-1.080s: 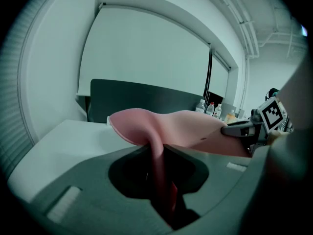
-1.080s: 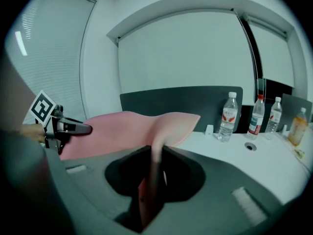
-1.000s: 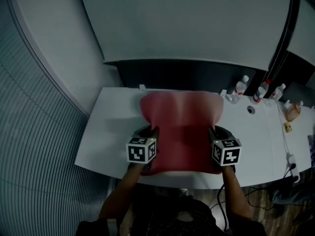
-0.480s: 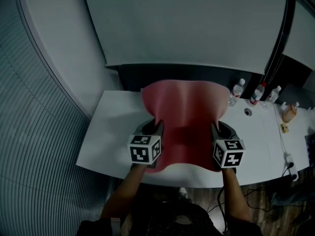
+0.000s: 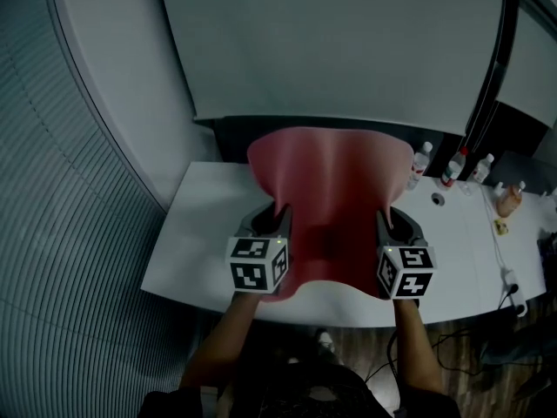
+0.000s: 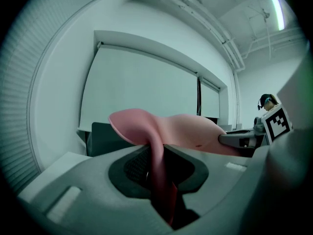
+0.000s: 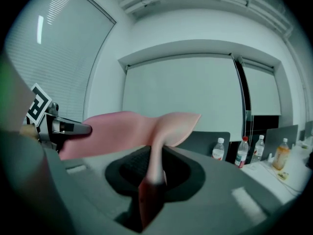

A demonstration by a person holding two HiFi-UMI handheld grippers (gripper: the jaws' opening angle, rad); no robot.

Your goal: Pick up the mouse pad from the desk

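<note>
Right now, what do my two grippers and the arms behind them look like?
Both are bulky grey plastic shells with black textured pads set in a rounded recess. The left gripper and the right gripper each carry a cube at the back, printed with black-and-white square markers. The forearms behind them show no sleeves. Dark clothing shows lower down.

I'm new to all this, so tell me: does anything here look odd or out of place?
Only the pink mouse pad: pinched at its side edges by the left gripper and right gripper, it bows between them above the desk instead of lying flat.
</note>
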